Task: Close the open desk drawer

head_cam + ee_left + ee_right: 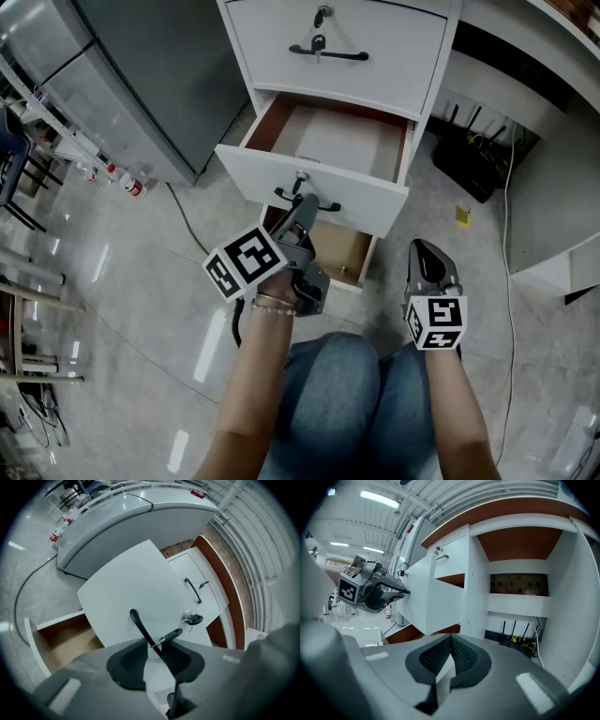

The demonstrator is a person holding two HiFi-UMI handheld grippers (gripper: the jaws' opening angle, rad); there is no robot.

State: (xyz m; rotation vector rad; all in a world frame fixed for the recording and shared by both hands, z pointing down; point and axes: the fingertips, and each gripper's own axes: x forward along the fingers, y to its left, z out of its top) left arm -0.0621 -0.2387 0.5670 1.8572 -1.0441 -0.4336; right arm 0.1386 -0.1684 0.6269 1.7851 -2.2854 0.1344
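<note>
**Pale floor, white desk, middle drawer standing out**

Pale, glossy floor (141, 272) spreads under a white desk (562, 187) whose stack of three drawers faces the seated person. A grey cabinet (141, 84) stands to the left of the stack, and a black router (478, 159) with upright antennas sits on the floor in the desk's knee space to the right.

The top drawer (337, 37) is flush with the stack. The open drawer (323, 141) is the middle one, pulled well out toward the person, with its brown-sided inside bare. Below it the bottom drawer (342, 253) is also partly out.

The left gripper (302, 211) reaches forward to the open drawer's white front. Its jaws are narrowed onto the black bar handle (140, 627), which runs slantwise between the pads. A key (192, 618) hangs in the lock just beside the handle, clear of the jaws. From the right gripper view, the left gripper's tips sit right against that projecting front.

The right gripper (422, 251) hangs apart from the drawers, off to the right of the bottom drawer and above the person's knees (347, 375). It points toward the desk's knee space. Its pads meet at the tips with nothing between them.
</note>
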